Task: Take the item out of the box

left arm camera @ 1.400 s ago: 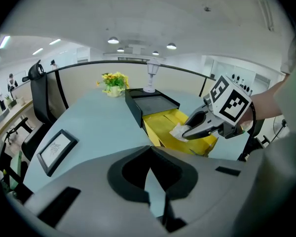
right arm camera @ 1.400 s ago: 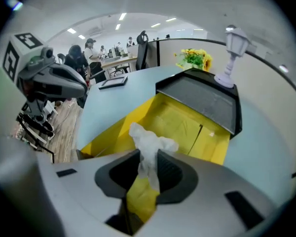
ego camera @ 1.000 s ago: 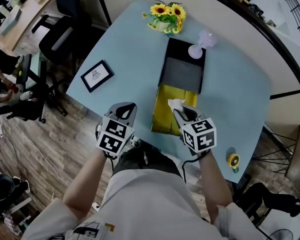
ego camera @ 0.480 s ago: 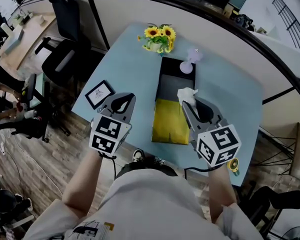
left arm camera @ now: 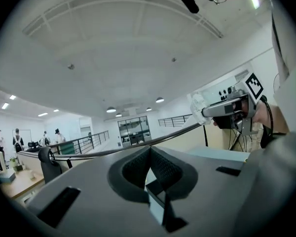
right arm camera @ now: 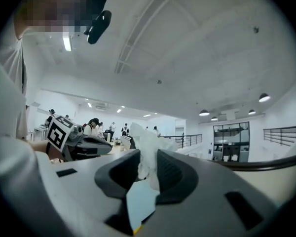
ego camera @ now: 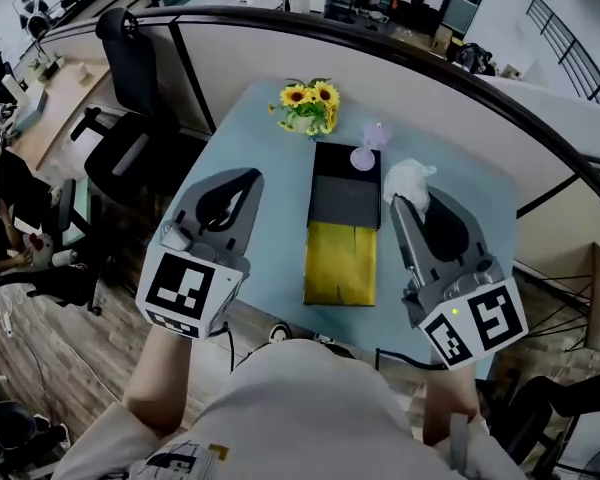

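- Nearest: light shirt point(ego camera: 290, 408) and two bare forearms, reaching up from the bottom edge of the head view.
- Left gripper point(ego camera: 242, 180): raised above the near left part of the table point(ego camera: 280, 168), marker cube towards the body. Pressed together, pads meeting at the tips in its own view, nothing between them.
- Right gripper point(ego camera: 398, 204): raised on the other side, level with the left one and well apart from it. Pinches a white tissue point(ego camera: 412, 178), which sticks out crumpled past the tips.
- Right gripper view: tissue squeezed between both dark pads and standing up above them, with the left gripper off to the side.
- Tissue: up in the air and clear of the box, to the right of it in the head view, touching nothing but the pads.
- Down on the table, between the two grippers: yellow part of the box point(ego camera: 340, 263), lying flat at the near edge.
- Just beyond, touching it: black tray of the box point(ego camera: 345, 183), open on top, grey inside.
- At the far end of the tray: small lilac object point(ego camera: 365, 153), too small to tell what it is.
- Further back, beside the far left corner of the tray: bunch of sunflowers point(ego camera: 305, 103).
- Behind the table: curved partition point(ego camera: 280, 48) with a dark rail on top.
- Left of the table: black office chair point(ego camera: 130, 118) on a wooden floor point(ego camera: 40, 348).
- Farthest: open office with desks, ceiling lights and several people, small and indistinct.
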Demonstrator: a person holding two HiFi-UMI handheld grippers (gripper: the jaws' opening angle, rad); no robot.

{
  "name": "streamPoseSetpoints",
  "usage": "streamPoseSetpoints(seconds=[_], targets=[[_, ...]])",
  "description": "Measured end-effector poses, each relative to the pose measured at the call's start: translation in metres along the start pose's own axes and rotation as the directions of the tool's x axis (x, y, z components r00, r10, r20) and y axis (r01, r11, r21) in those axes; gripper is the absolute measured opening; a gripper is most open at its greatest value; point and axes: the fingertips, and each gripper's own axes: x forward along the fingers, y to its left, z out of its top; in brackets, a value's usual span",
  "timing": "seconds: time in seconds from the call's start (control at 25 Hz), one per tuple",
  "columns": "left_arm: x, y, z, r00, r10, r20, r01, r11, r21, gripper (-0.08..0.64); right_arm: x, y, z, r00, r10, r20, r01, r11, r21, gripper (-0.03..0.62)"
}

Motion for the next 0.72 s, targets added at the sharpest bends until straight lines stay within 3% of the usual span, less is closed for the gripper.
streamPoseSetpoints(seconds=[0.16, 0.4, 0.6, 0.72], targets=[[-0.014, -0.001, 0.033, 0.998, 0.007, 0.067, -0.006, 1.000, -0.008, 0.003, -0.020, -0.006, 0.025, 0.997, -0.041, 0.066, 0.042, 0.999, -0.004, 0.095], [-0.029, 0.003, 0.052, 0.988, 0.041, 0.150, -0.042, 0.999, -0.001, 0.003, -0.043, -0.016, 0.037, 0.991, -0.080, 0.110, 0.080, 0.997, 0.012, 0.095], [-0.032, -0.001, 0.034, 0.992, 0.053, 0.113, -0.052, 0.999, -0.013, 0.002, -0.047, -0.015, 0.017, 0.997, -0.060, 0.044, 0.060, 0.998, 0.001, 0.094], [-0.031, -0.006, 0.015, 0.998, 0.050, 0.044, -0.048, 0.998, -0.039, 0.003, -0.046, -0.019, -0.005, 0.999, -0.048, -0.018, 0.049, 0.999, 0.020, 0.094]])
